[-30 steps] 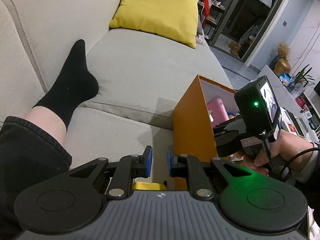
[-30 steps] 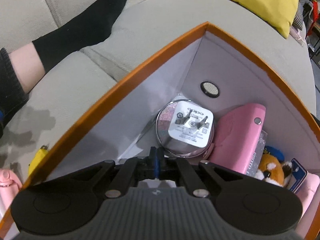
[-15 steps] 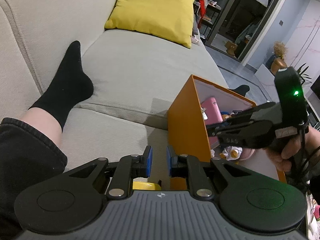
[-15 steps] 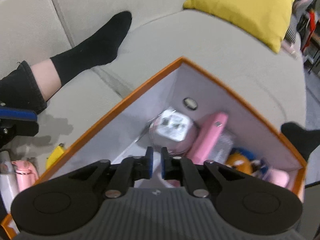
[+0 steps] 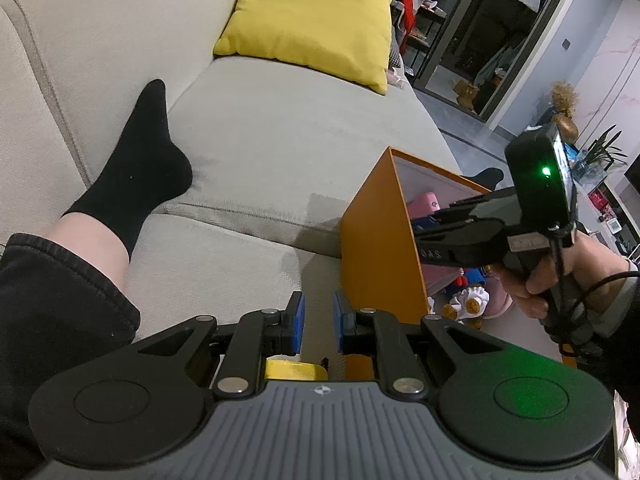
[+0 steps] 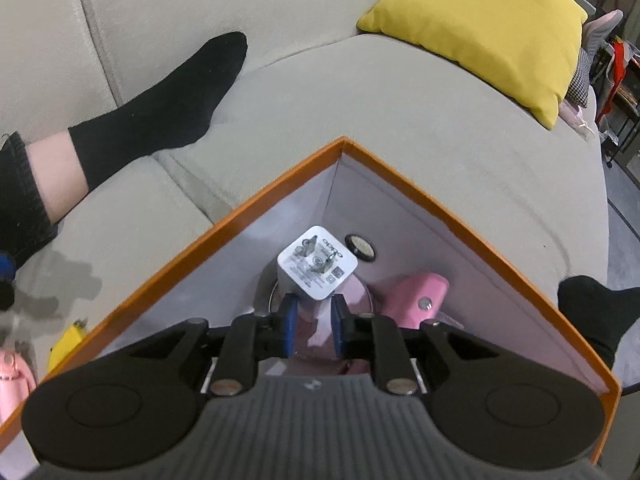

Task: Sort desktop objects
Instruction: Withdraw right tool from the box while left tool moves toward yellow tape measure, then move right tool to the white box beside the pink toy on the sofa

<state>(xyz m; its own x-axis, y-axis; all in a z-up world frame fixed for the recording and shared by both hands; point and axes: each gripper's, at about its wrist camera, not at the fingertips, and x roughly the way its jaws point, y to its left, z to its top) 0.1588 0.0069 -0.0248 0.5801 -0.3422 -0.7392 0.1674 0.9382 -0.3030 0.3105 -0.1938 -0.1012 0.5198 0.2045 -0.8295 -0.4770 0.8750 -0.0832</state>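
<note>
An orange box [image 6: 280, 200] with pale inner walls stands on the grey sofa [image 6: 400, 120], one corner pointing toward the sofa back. Inside it, near that far corner, a white charger plug [image 6: 316, 268] rests on a round mirror-like disc [image 6: 352, 300], its flat face with the two metal prongs turned upward and tilted toward the camera. The plug is a stubby block; no long axis can be told. Just beside the plug, toward the box's far wall, lies a small round black-rimmed item [image 6: 361, 247]. To the right of the plug is a pink case [image 6: 420, 300] lying on a slant. In the left wrist view a plush toy [image 5: 466, 300] also shows in the box, by its near edge.

The right gripper [image 6: 313, 320] hangs over the box above the plug; its fingers [image 6: 289, 330] are opening and stand apart, with the near end of the plug seen between the tips, though contact cannot be told.

The left gripper [image 5: 319, 322] is outside the box, at its orange wall, its fingers nearly together on nothing. A yellow item [image 5: 294, 370] lies under it on the sofa.
</note>
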